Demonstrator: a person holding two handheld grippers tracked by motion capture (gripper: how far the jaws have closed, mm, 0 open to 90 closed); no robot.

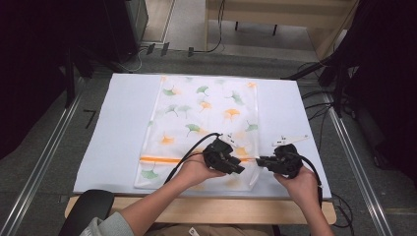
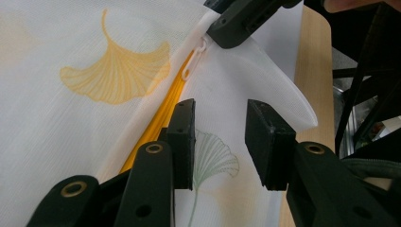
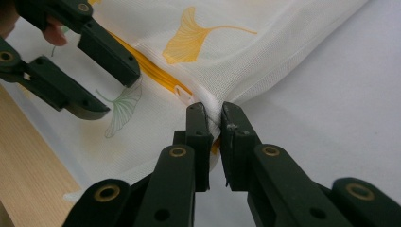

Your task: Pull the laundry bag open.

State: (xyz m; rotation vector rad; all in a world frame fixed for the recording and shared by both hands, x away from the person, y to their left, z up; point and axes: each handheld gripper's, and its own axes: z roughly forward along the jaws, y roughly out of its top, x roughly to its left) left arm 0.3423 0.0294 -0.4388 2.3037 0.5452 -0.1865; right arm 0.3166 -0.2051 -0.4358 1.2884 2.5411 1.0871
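A white mesh bag (image 1: pixel 204 113) printed with ginkgo leaves lies flat on the white mat (image 1: pixel 123 128). An orange zipper (image 1: pixel 157 159) runs across it near the front. My right gripper (image 3: pixel 213 111) is shut on the bag's edge at the zipper's end, just beside the white zipper pull (image 3: pixel 183 94). My left gripper (image 2: pixel 220 118) stands open over the bag, to the right of the orange zipper (image 2: pixel 156 127) and short of the pull (image 2: pixel 196 56). In the high view the left gripper (image 1: pixel 238 168) and the right gripper (image 1: pixel 260 160) point at each other, a small gap apart.
The mat covers a wooden table whose front edge (image 1: pixel 221 209) shows below it. A black chair back (image 1: pixel 86 209) sits at the bottom left. Cables and dark stands (image 1: pixel 339 83) crowd the floor to the right, and a metal rail (image 1: pixel 44 157) runs along the left.
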